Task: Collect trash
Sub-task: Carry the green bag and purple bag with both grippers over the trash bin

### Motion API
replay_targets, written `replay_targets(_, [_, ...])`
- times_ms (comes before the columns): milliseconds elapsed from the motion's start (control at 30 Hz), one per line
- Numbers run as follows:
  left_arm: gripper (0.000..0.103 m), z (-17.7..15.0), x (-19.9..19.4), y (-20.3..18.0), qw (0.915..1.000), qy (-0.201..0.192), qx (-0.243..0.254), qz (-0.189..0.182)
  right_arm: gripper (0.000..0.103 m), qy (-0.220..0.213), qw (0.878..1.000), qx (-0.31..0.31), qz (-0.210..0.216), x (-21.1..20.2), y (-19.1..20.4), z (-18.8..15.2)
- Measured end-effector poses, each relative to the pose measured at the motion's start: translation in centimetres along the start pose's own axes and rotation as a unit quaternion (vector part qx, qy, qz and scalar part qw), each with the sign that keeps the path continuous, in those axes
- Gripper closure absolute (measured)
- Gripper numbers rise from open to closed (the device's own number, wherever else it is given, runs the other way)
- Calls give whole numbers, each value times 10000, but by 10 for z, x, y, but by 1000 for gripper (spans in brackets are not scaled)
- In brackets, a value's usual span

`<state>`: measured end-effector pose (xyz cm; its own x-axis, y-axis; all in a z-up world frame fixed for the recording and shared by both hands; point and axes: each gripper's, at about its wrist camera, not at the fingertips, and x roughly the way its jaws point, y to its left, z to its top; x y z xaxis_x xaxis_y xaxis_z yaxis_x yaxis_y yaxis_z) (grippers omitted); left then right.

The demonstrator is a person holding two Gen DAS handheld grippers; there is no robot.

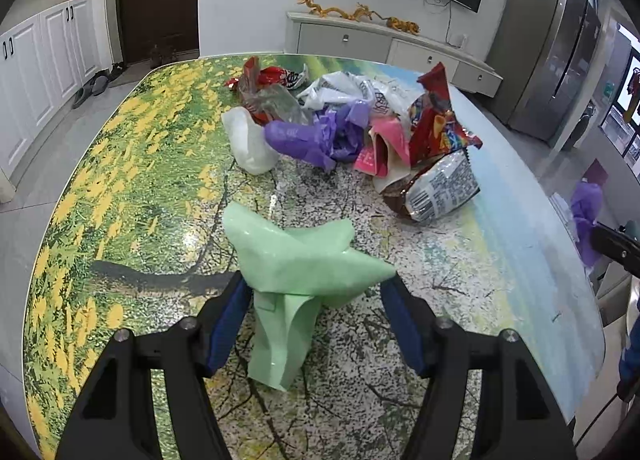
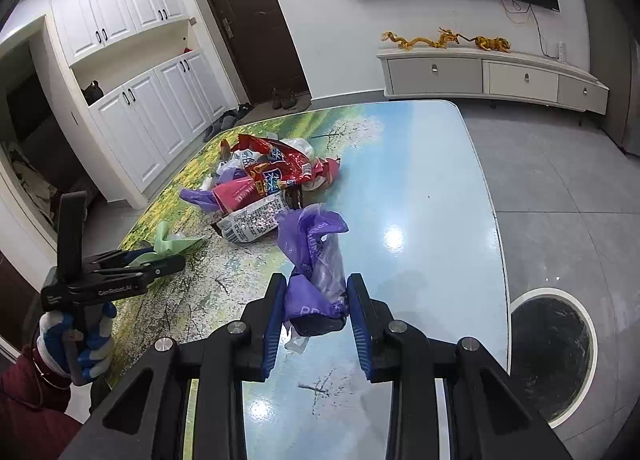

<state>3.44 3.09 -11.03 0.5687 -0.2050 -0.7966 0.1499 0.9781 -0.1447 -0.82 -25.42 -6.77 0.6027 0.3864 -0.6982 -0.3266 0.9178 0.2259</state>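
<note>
Left gripper (image 1: 316, 292): jaws spread wide, a pale green bag (image 1: 298, 260) lying between the fingers at lower centre on the table (image 1: 120, 164). Right gripper (image 2: 316, 302): clamped on a purple bag (image 2: 316, 256) at frame centre. Trash pile (image 2: 268, 184) sits beyond, upper centre.

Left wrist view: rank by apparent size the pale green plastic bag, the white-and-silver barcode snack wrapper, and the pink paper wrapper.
1. Pale green plastic bag, largest, though it is nearest the camera, between the left gripper fingers.
2 and 3. White-and-silver barcode snack wrapper and pink paper wrapper: too alike to rank.
</note>
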Motion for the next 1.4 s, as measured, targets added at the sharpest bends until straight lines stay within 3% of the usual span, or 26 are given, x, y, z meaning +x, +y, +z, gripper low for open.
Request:
replay_targets(33, [43, 0, -1, 1, 10000, -48, -24, 25, 73, 4, 10000, 8, -3, 0, -1, 0])
replay_targets(67, [54, 0, -1, 2, 10000, -63, -40, 20, 73, 7, 10000, 17, -5, 0, -1, -1])
replay_targets(233, [67, 0, -4, 7, 9998, -131, -88, 101, 73, 0, 10000, 29, 8, 0, -2, -1])
replay_targets(500, [69, 3, -27, -2, 9992, -382, 57, 39, 73, -123, 9999, 33, -30, -12, -2, 0])
replay_targets(700, [69, 21, -50, -34, 9969, -567, 383, -376, 73, -361, 9990, 225, -152, -36, -20, 0])
replay_targets(833, [69, 40, -49, -83, 9908, -558, 882, -863, 73, -569, 9961, 459, -500, -61, -48, -2])
replay_targets(1033, [68, 68, -26, -179, 9717, -198, 1560, -1762, 73, -687, 9842, 964, -1314, -92, -112, -15])
replay_targets(1200, [66, 83, 10, -267, 9528, 175, 2069, -2214, 73, -559, 9700, 1426, -1890, -100, -173, -29])
replay_targets(1400, [56, 91, 58, -345, 9401, 607, 2278, -2461, 71, -330, 9596, 1746, -2182, -89, -219, -45])
